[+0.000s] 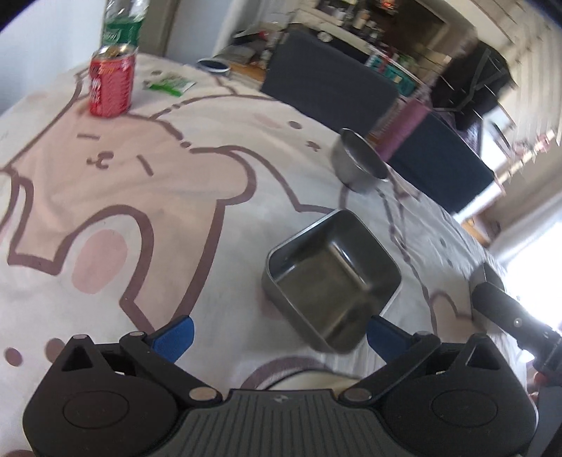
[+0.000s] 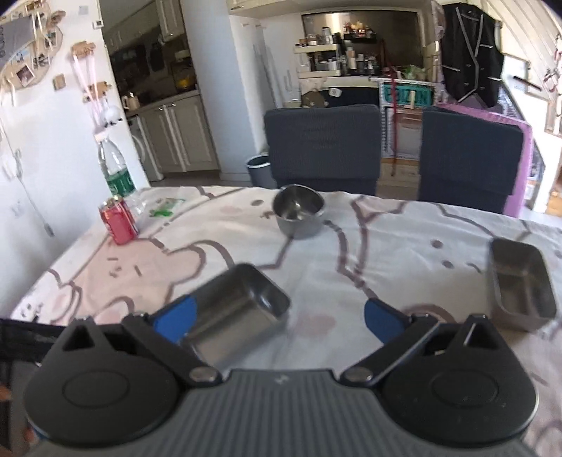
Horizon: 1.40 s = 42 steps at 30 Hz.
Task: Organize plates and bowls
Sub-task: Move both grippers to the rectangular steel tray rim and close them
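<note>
A square steel container (image 1: 332, 277) rests on the tablecloth just ahead of my left gripper (image 1: 279, 337), whose blue pads stand wide open with its near corner by the right pad. A round steel bowl (image 1: 358, 161) sits farther back near the table's far edge. In the right wrist view my right gripper (image 2: 277, 320) is open too. The square container (image 2: 239, 313) lies beside its left pad, untouched. The round bowl (image 2: 298, 211) stands beyond, and a rectangular steel container (image 2: 523, 284) sits at the right. The right gripper's black body (image 1: 505, 309) shows at the right edge.
A red can (image 1: 111, 86) and a plastic bottle (image 1: 123, 21) stand at the table's far left, with a green wrapper (image 1: 170, 83) nearby. Two dark chairs (image 2: 323, 147) are pushed against the far edge. A cartoon-print tablecloth (image 1: 140, 197) covers the table.
</note>
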Each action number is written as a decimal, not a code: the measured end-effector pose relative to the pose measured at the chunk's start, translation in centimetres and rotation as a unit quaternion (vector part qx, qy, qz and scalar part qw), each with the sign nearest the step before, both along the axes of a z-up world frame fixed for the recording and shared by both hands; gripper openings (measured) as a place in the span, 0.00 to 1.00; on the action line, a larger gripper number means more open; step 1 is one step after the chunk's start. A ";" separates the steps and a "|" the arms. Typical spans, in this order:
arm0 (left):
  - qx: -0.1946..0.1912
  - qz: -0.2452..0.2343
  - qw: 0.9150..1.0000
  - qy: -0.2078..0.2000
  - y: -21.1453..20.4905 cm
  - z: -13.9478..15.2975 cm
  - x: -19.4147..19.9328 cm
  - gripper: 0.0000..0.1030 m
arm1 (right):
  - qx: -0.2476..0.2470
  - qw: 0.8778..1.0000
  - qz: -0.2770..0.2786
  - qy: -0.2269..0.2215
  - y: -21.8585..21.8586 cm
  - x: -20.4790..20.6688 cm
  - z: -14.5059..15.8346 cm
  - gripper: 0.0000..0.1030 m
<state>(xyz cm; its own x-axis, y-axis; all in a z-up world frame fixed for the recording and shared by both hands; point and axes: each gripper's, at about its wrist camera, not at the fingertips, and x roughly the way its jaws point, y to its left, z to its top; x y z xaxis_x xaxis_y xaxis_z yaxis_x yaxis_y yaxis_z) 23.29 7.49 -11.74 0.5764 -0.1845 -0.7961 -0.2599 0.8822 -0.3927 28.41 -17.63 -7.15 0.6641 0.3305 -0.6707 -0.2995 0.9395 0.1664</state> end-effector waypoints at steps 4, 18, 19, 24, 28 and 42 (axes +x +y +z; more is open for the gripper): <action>-0.010 0.012 1.000 0.014 0.2 -1.0 1.4 1.00 | -0.011 1.000 -0.016 0.002 0.5 2.5 -1.2 1.00; 0.012 -0.013 0.999 0.039 -0.4 -3.4 4.1 1.00 | -0.095 0.993 0.073 0.011 4.4 7.4 -5.1 1.00; 0.013 -0.014 0.999 0.040 -0.4 -3.6 4.3 1.00 | -0.101 0.992 0.074 0.016 4.7 7.7 -5.4 1.00; 0.033 -0.037 0.998 0.045 -0.6 -4.2 4.7 1.00 | -0.110 0.991 0.061 0.036 5.6 9.0 -6.2 0.95; 0.046 -0.050 0.997 0.044 -0.7 -4.3 4.8 1.00 | -0.128 0.990 0.046 0.045 5.8 9.6 -7.2 0.89; 0.073 -0.079 0.993 0.044 -0.4 -4.3 4.7 1.00 | -0.118 0.991 0.006 0.069 4.6 9.8 -7.9 0.65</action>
